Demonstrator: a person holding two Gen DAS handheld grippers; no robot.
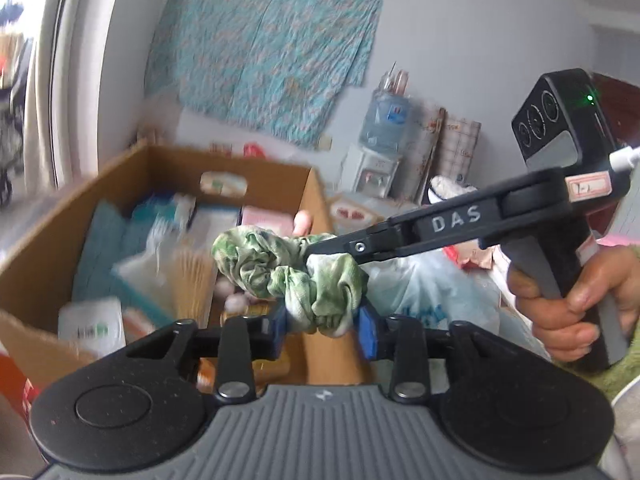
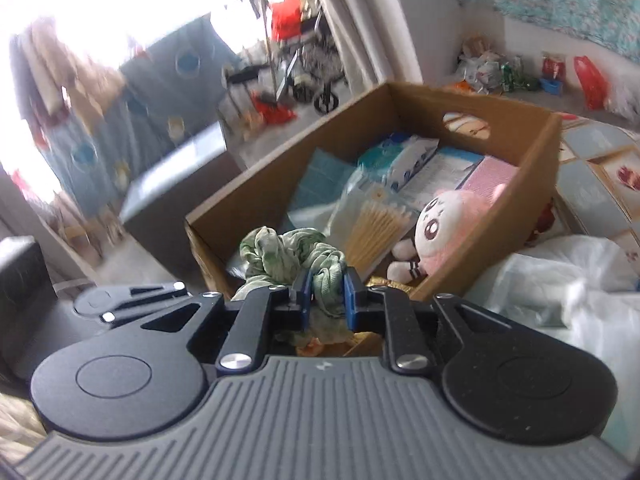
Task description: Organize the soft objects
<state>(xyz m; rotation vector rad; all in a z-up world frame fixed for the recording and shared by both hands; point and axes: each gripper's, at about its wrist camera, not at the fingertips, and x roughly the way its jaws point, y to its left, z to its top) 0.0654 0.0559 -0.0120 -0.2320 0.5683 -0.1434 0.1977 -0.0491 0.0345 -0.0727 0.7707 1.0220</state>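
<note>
**Green scrunchie held by both grippers above the box**

The green tie-dyed scrunchie (image 1: 288,276) hangs in the air, pinched from two sides. The right gripper (image 2: 327,298) is nearly closed, its blue pads clamped on a bunched fold of the fabric. The left gripper (image 1: 323,326) stands partly open with the fabric between its pads; they appear to press it, though loosely.

Just ahead of and below both grippers sits an open cardboard box (image 2: 496,236) that already holds a pink plush toy (image 2: 448,228), tissue packs and a bundle of cotton swabs (image 2: 376,232). The step in hand looks like carrying the scrunchie to the box; the next move calls for bringing it over the opening and releasing both grips.

A white plastic bag (image 2: 568,276) lies to the right of the box. Beyond are a patterned cloth (image 1: 264,44) on the wall and a water dispenser (image 1: 376,152).
</note>
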